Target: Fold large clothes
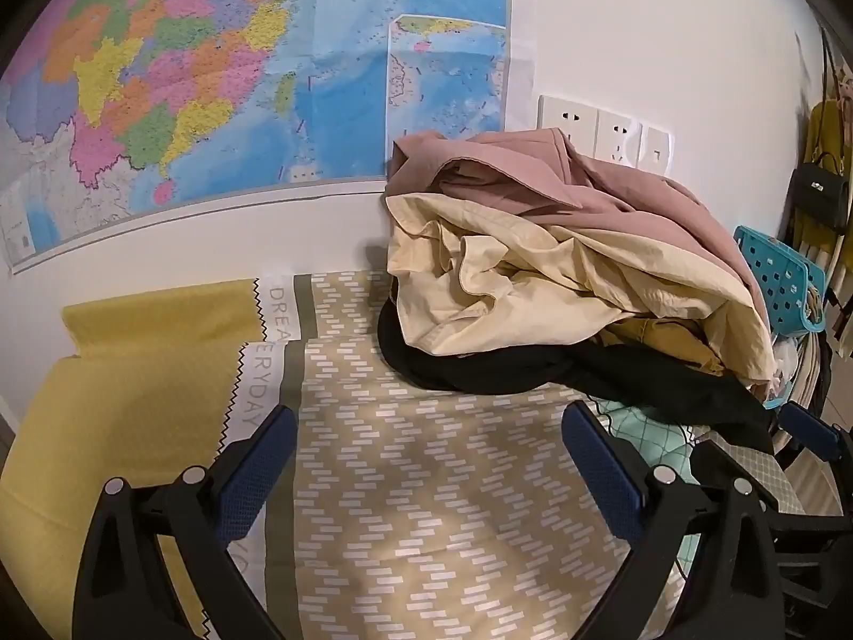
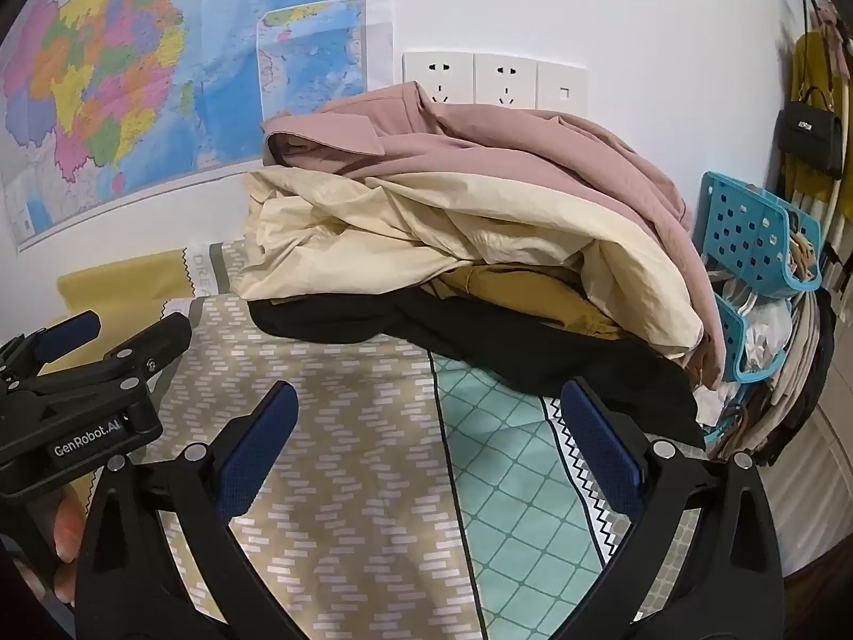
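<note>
A patterned bedspread [image 2: 346, 426] covered the bed below a wall map [image 1: 186, 80]. The heap of clothes [image 2: 480, 224] sat unfolded against the wall, leaving working room in front. Both the left hand-held gripper [image 1: 426, 458] and right hand-held gripper [image 2: 426, 437] hovered wide open, empty, short of the pile.

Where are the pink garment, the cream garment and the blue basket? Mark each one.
pink garment [image 2: 506, 144], right wrist view, on its broad top fold.
cream garment [image 2: 405, 224], right wrist view, on its crumpled middle.
blue basket [image 2: 757, 234], right wrist view, on its perforated wall.
</note>
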The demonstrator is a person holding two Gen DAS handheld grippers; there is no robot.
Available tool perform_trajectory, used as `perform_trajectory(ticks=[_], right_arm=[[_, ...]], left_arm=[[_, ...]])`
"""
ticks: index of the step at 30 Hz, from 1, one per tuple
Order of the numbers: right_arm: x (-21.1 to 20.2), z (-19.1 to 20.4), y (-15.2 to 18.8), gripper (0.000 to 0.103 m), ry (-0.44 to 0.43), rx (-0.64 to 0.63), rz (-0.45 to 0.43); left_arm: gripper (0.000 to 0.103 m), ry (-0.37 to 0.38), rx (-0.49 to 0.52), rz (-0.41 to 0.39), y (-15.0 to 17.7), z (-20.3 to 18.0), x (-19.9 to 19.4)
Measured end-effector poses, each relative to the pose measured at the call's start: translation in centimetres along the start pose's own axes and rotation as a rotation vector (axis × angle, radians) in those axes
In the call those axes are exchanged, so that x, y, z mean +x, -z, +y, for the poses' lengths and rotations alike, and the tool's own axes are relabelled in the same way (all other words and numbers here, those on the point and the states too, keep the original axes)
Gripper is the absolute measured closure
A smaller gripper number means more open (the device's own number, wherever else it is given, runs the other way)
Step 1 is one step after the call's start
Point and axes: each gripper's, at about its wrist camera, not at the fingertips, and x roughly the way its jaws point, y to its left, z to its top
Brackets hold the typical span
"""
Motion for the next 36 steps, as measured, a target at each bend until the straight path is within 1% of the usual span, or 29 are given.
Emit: perform_trajectory(ticks=[4,6,22,28,31,36], right_arm=[[-0.01,0.11,0.01,0.005,0.006,-0.008,-0.002],[0.00,0.13,-0.02,0.005,0.006,-0.008,-0.002],[-0.16,0.02,-0.19,0.005,0.005,-0.011,-0.012],[-0.19,-0.06,-0.27,0.005,0.009,-0.011,-0.012],[-0.26,-0.17,-0.29,0.005,0.005,-0.007,-0.014],[-0.23,-0.21,-0.31,0.005,0.007,-0.009,-0.014]], left_arm=[[0.007,-0.003,-0.006,-0.009,0.03,-0.02,-0.20],[0.007,-0.011,0.004,0.010,0.04,-0.13,-0.08],[0.007,-0.008,0.007,0.008,-0.06,-0.27,0.26],[0.007,-0.009,0.016,0.022,-0.16,-0.45,0.30],[0.007,-0.006,0.014,-0.001,-0.14,-0.56,0.22],[0.007,-0.006,0.015,-0.012,-0.11,-0.62,0.15]])
